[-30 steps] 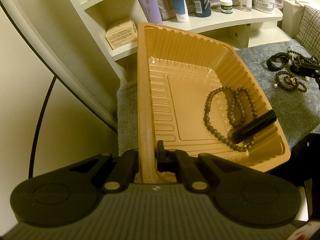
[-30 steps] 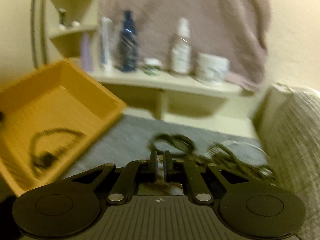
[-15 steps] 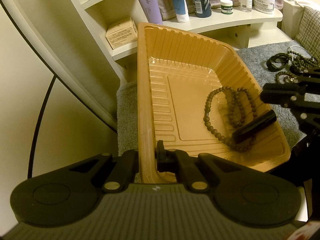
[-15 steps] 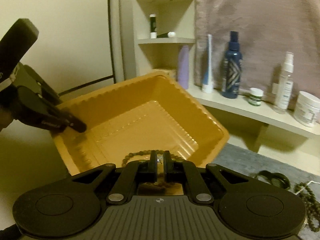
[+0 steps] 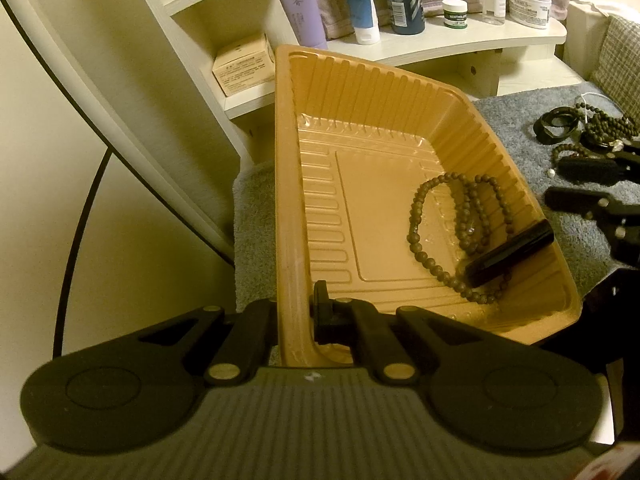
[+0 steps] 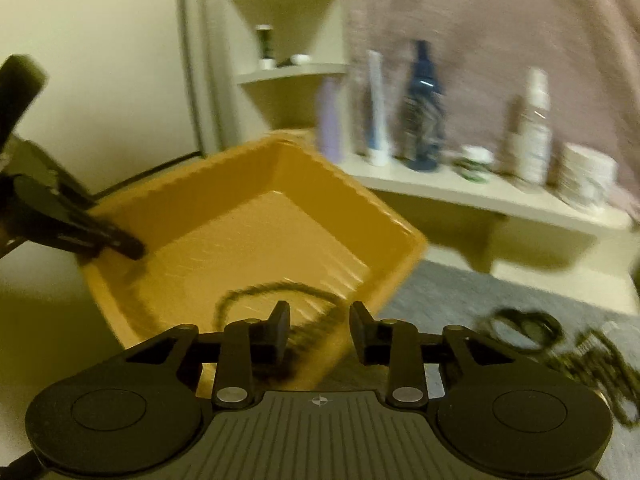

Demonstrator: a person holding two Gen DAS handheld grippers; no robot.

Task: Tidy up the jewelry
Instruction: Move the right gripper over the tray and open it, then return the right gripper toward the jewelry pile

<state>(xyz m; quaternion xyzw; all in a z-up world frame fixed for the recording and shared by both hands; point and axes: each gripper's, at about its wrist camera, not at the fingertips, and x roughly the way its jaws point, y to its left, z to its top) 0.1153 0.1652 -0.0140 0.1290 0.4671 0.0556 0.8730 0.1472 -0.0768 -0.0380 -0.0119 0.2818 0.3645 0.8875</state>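
Observation:
My left gripper is shut on the rim of an orange plastic tray and holds it tilted. In the tray lie brown bead strands and a black bar-shaped piece, slid toward its right side. My right gripper is open and empty, just over the tray's near edge; it also shows at the right of the left wrist view. More bead bracelets and a black ring-shaped band lie on the grey mat.
A white shelf behind the tray carries bottles, tubes and jars. A small cardboard box sits on a lower shelf. A checked cushion is at the far right. A mirror frame leans at the left.
My right gripper came from the mat to the tray, opened, and has drawn back rightward. A second bead strand now lies in the tray. The left gripper and tray have not moved.

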